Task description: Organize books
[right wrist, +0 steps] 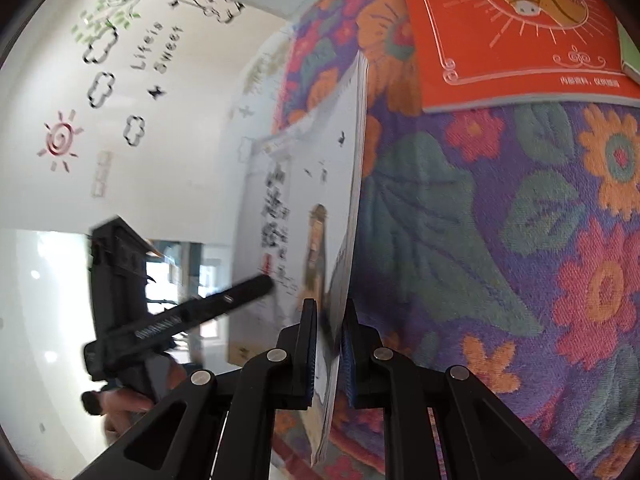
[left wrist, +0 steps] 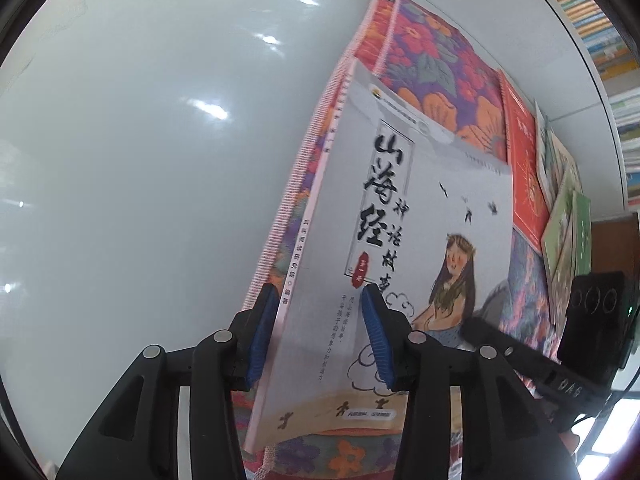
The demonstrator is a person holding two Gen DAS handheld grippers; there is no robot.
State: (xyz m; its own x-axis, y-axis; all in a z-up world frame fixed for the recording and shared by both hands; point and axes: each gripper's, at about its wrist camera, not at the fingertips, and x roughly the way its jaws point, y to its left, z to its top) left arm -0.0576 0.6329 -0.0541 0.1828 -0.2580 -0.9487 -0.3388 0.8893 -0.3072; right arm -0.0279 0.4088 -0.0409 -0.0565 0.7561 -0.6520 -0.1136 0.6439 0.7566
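Observation:
A grey-white book (left wrist: 420,208) with black brush lettering and a long-haired girl on its cover is tipped up off the floral cloth (left wrist: 436,60). My right gripper (right wrist: 330,344) is shut on the book's (right wrist: 296,208) lower page edge, one pad on each face. My left gripper (left wrist: 320,336) is open. Its left pad is beside the spine, its right pad hangs over the cover, and the pads do not pinch the book. In the right wrist view a left gripper finger (right wrist: 224,304) reaches to the cover. The left wrist view shows the right gripper's arm (left wrist: 520,352) at the book's lower right.
A red book (right wrist: 512,28) lies on the floral cloth (right wrist: 480,220), with green books (left wrist: 568,232) fanned beside it. A glossy white tabletop (left wrist: 140,160) is left of the cloth. Shelves of books (left wrist: 600,20) stand at the far right. A hand (right wrist: 120,404) holds the left gripper.

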